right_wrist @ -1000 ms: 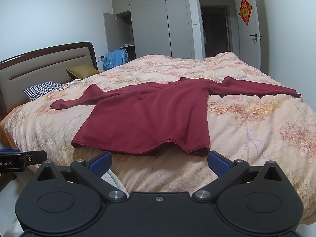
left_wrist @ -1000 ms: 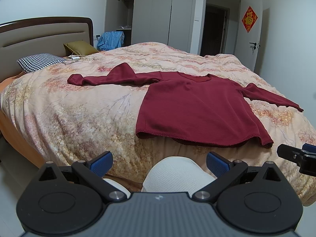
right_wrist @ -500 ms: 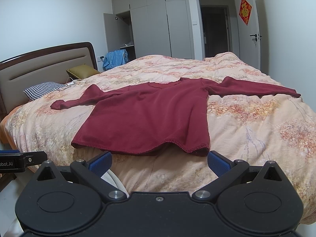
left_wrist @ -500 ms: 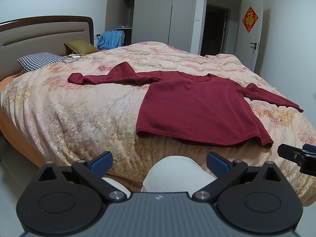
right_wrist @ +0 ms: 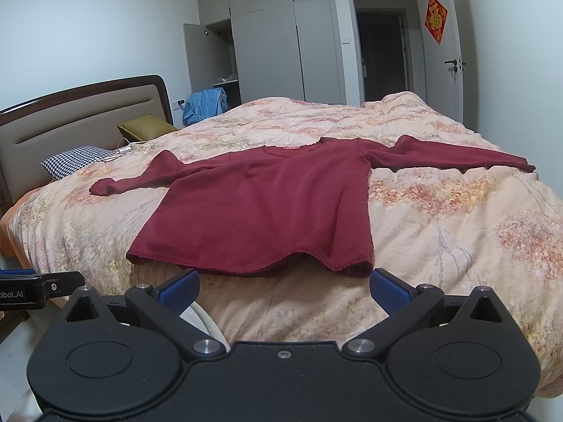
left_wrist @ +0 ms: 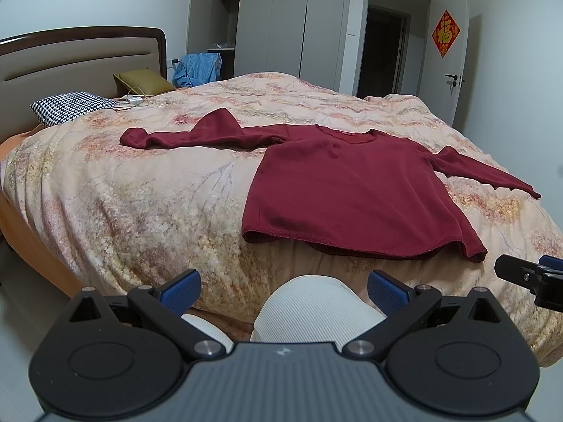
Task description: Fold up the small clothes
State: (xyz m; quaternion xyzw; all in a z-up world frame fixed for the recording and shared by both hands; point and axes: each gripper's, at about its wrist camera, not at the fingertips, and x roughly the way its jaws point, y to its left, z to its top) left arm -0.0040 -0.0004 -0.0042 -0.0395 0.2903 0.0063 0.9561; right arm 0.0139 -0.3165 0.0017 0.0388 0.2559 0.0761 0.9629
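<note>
Sweater, dark red, lies flat and fully spread on the bed, sleeves out, hem at the near edge; no fold looks begun. Left gripper and right gripper hang wide apart, empty, short of it. Headboard, wardrobe, doorway behind.

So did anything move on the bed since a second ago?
Nothing visibly changed. The dark red sweater lies spread flat on the floral bedspread, sleeves out to both sides, just as before. The left gripper and right gripper are both open, empty, and held short of the sweater's hem.
</note>
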